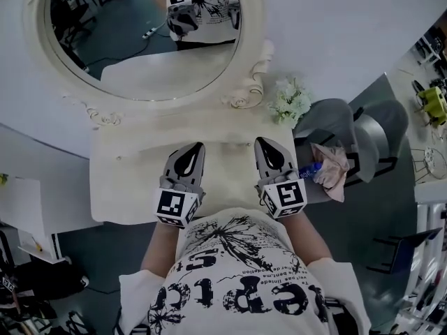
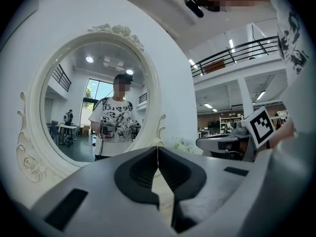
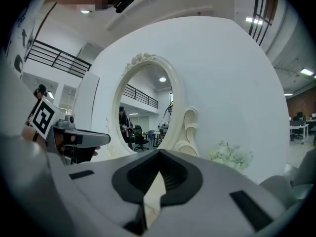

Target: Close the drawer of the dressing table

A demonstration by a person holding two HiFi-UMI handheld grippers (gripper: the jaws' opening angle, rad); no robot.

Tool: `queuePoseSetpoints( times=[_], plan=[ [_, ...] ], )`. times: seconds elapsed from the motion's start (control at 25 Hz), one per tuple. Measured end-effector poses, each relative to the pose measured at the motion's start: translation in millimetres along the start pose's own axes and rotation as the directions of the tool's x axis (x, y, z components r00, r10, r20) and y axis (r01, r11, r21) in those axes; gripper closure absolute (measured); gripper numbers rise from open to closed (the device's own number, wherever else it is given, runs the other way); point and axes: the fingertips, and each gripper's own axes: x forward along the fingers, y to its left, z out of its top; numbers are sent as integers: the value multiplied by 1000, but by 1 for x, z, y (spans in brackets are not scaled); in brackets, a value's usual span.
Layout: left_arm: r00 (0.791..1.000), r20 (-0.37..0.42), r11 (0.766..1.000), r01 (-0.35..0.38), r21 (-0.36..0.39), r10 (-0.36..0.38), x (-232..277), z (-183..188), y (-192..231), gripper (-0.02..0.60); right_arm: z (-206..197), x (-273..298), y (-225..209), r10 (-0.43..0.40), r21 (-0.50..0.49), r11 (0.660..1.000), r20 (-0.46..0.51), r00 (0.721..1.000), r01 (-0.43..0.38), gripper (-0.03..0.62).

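The cream dressing table (image 1: 126, 187) stands under an oval mirror (image 1: 143, 40) with a carved frame. No drawer front shows in any view; the table's front edge lies right against the person's shirt. My left gripper (image 1: 200, 146) hovers over the tabletop near its front, jaws pressed together with nothing between them. My right gripper (image 1: 259, 141) is level beside it, also shut and empty. In the left gripper view the left gripper (image 2: 158, 151) points at the mirror (image 2: 94, 107), which reflects the person. In the right gripper view the right gripper (image 3: 158, 156) points along the mirror frame (image 3: 185, 127).
White flowers (image 1: 290, 102) sit at the table's right back corner, also seen as flowers (image 3: 231, 158). A grey chair (image 1: 353, 128) stands to the right with a pink cloth (image 1: 334, 167) and a blue item (image 1: 310, 169) on it. A white board (image 1: 28, 208) stands to the left.
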Motion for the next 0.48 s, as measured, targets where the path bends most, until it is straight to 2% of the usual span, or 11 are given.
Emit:
queuePoseSetpoints(
  times=[0.2, 0.48],
  plan=[
    [1000, -3, 1000, 1, -1, -1, 1, 0, -2, 563, -2, -2, -3, -31, -14, 999, -16, 999, 31, 579],
    [1000, -15, 1000, 6, -13, -6, 2, -2, -7, 561, 2, -4, 0, -2, 3, 1000, 1, 1000, 2, 579]
  ],
)
